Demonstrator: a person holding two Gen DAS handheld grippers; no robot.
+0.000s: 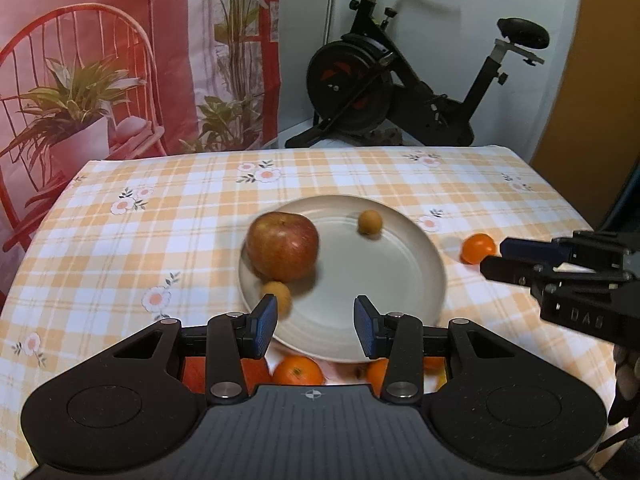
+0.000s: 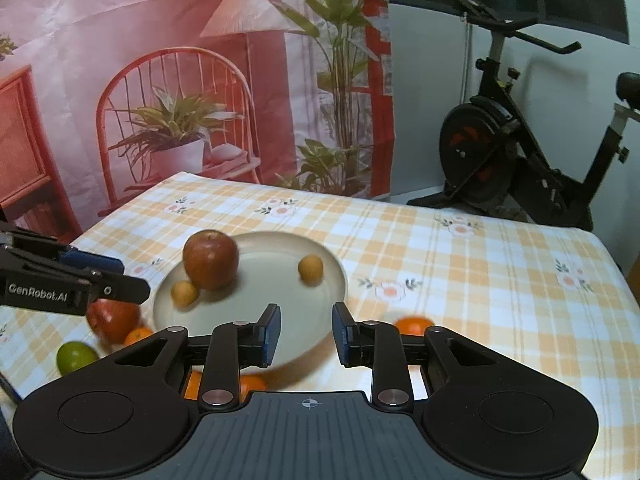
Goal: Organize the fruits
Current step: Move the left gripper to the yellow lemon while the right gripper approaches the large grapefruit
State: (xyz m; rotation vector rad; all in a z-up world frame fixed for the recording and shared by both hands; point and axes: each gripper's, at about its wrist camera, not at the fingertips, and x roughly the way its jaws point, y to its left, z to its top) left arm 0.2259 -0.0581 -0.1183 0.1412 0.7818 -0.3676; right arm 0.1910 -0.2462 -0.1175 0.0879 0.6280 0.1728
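Hovering over the plate (image 1: 424, 256), the left claw (image 1: 316, 326) stands partly open and empty; the right claw (image 2: 306, 332) is narrower, also empty. On the plate sit an apple (image 1: 282, 246) and two small tan fruits. Oranges (image 1: 478, 248) lie loose on the desk (image 1: 120, 248), probably awaiting collection.

On the plate (image 1: 400, 280) sit an apple (image 1: 282, 246) at its left and two small tan fruits (image 1: 369, 222). An orange (image 1: 477, 248) lies right of the plate, beside the right gripper (image 1: 494, 258).
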